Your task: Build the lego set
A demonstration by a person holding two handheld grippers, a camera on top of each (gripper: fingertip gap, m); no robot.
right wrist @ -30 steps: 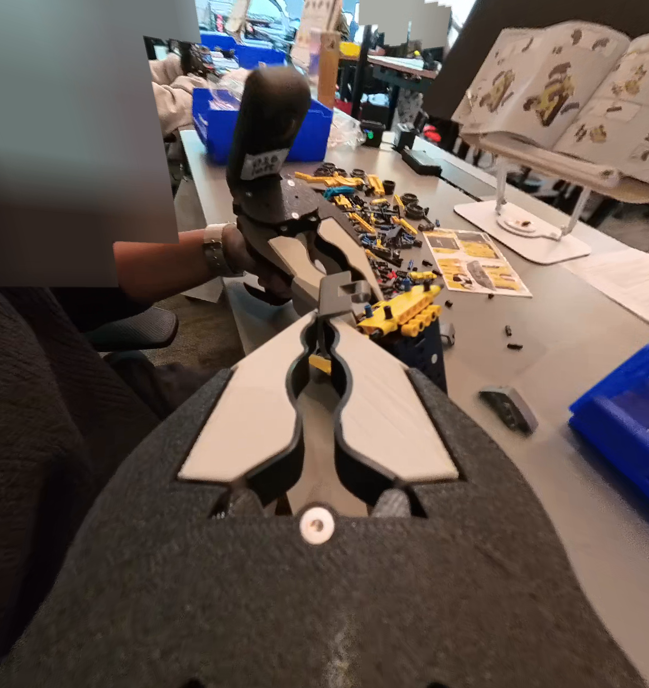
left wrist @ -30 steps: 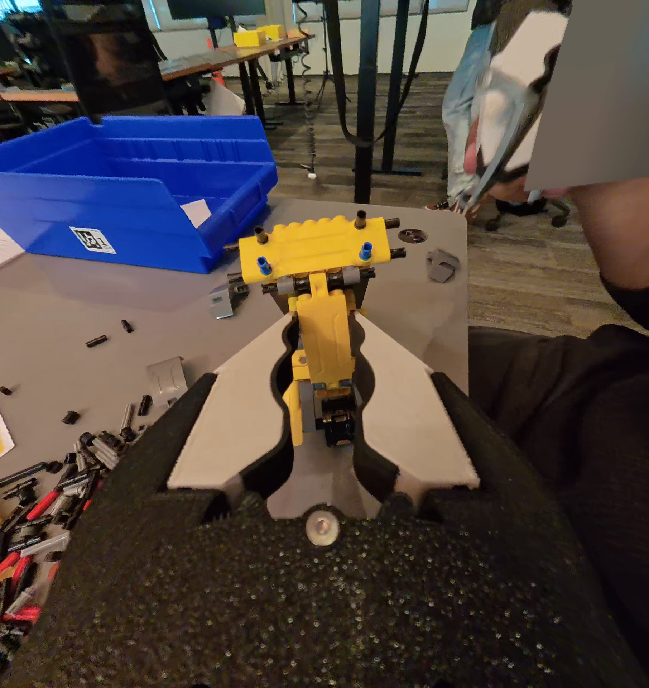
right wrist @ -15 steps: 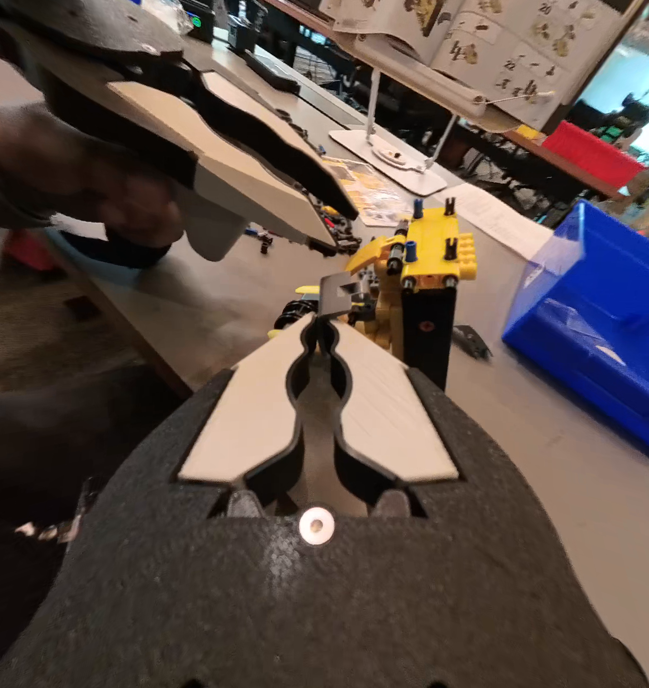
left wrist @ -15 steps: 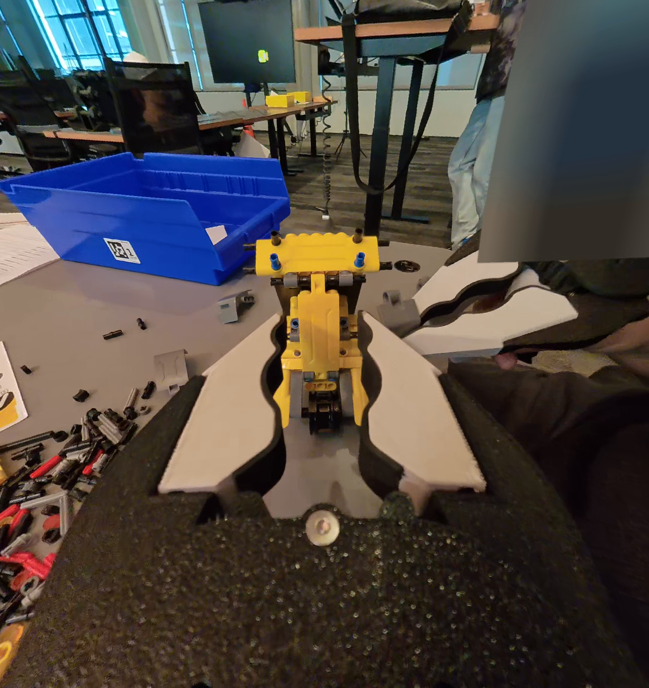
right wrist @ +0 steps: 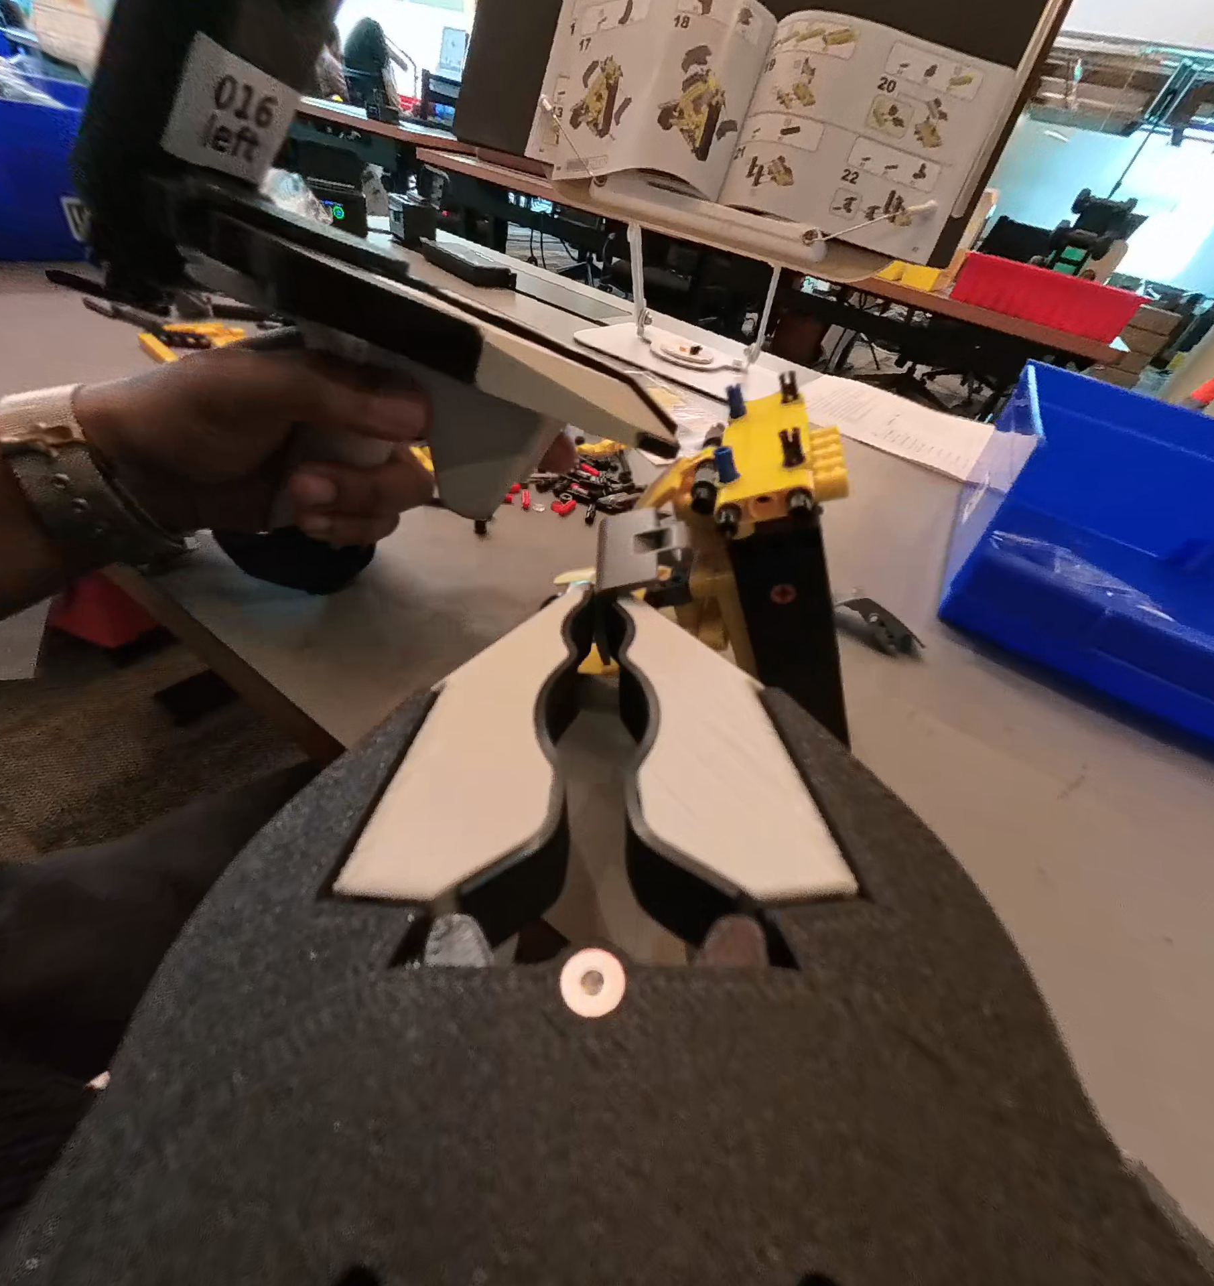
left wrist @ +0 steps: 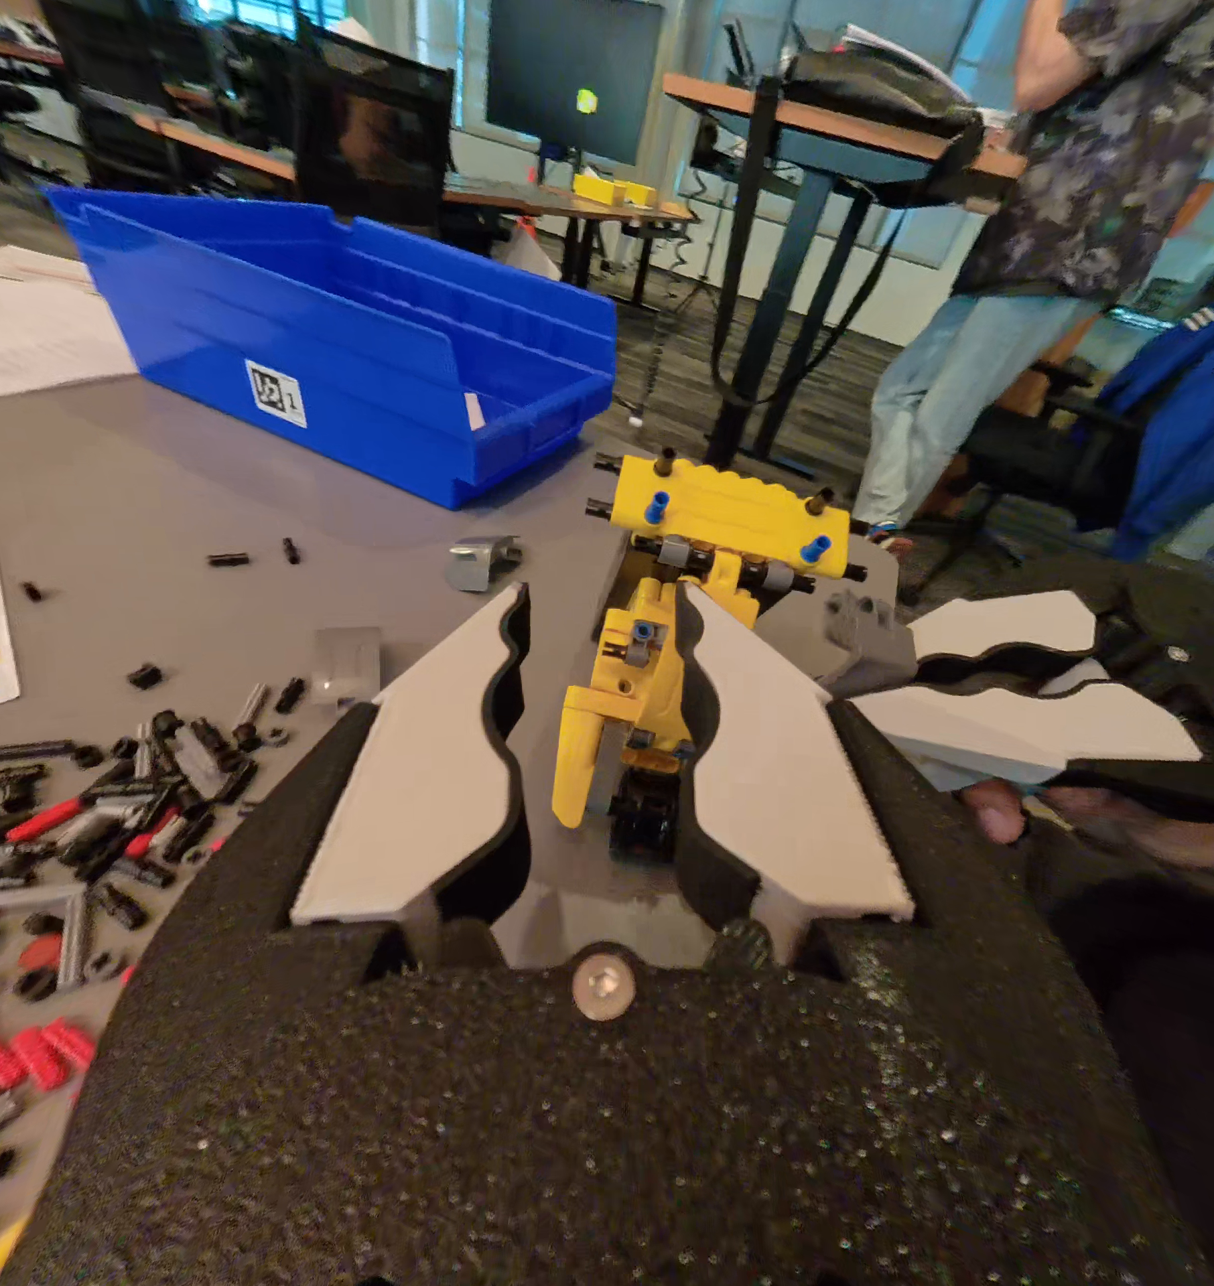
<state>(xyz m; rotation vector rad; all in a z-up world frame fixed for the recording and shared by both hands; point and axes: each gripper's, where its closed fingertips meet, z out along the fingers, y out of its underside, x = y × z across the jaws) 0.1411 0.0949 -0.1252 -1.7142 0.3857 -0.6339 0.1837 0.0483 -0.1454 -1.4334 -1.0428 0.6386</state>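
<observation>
The left tool stood with its jaws apart, the yellow model between them. Its right finger lay against the model's side, while the left finger stood clear of it, so it gripped nothing. The model rose upright from the grey counter, its wide yellow top beam carrying blue and black pins. In the right wrist view the model leaned against a black block.

The right tool had its jaws nearly closed, pinching a flat grey piece at the tips. The piece was just beside the model's middle; whether they touched cannot be told. In the left wrist view that tool came in from the right, the grey piece at its tip near the model.

A blue bin sat on the counter beyond the model. Loose black, grey and red parts lay heaped at the left. An open booklet rested on a stand behind the counter. A hand held the left tool's grip.
</observation>
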